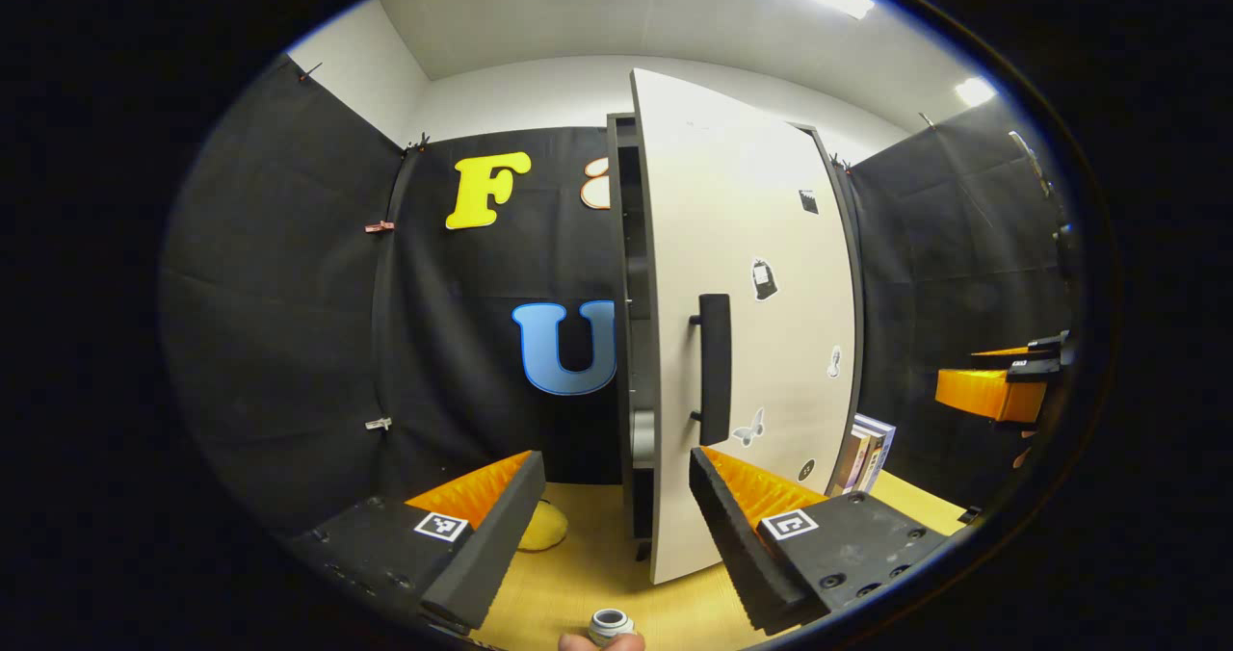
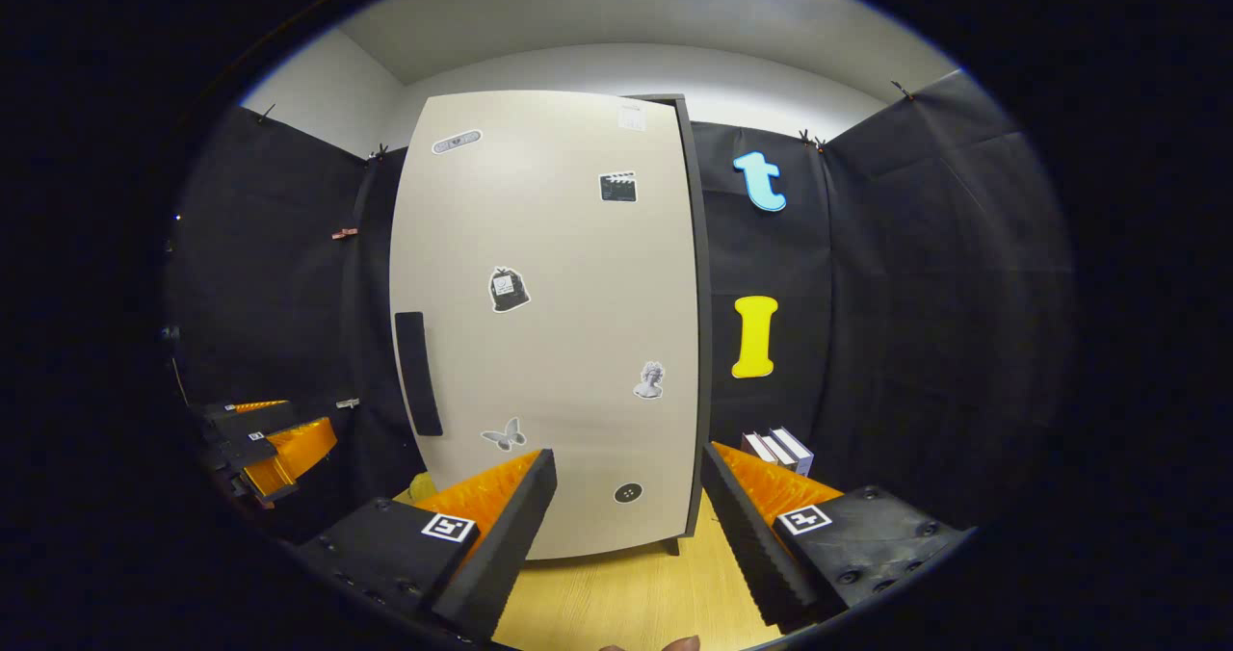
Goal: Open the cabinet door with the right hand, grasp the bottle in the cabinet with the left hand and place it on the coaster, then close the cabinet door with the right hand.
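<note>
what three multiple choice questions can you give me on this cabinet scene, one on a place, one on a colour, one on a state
1. Where do the books stand?
A. on top of the cabinet
B. on the table beside the cabinet
C. between a claw's fingers

2. What colour is the door handle?
A. black
B. yellow
C. white

3. How is the left claw?
A. shut on the handle
B. shut on a book
C. open and empty

Answers:
1 B, they stand upright on the wood by the cabinet's side.
2 A, a dark bar on the pale door.
3 C, its fingers are spread with nothing between them.
</note>
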